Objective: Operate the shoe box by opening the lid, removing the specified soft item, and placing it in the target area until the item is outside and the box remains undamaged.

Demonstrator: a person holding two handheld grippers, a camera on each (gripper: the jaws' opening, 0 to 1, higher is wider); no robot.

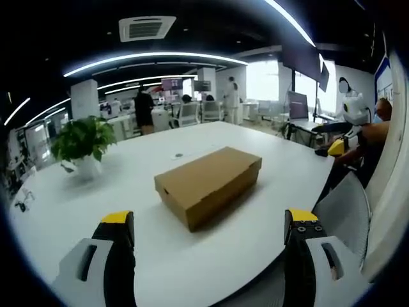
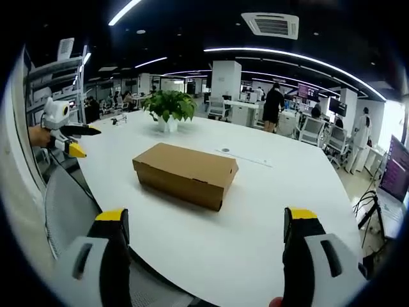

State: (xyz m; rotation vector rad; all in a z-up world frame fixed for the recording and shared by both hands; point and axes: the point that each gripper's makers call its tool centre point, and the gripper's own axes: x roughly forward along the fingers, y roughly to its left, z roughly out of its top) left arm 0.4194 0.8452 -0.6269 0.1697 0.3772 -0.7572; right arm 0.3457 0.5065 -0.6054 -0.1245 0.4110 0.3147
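- The white table (image 1: 192, 256) lies bare on all sides of the closed shoe box (image 1: 208, 182) — open passage from the near edge up to it.
- A potted plant (image 2: 169, 109) stands well apart, toward the far side.
- A grey chair back (image 2: 67, 204) rises at the table edge — beside the left gripper (image 2: 67, 137), which hangs off the table.

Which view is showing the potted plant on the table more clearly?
The left gripper view: the potted plant appears larger there, with its white pot visible. In the right gripper view the plant stands smaller, behind the shoe box.
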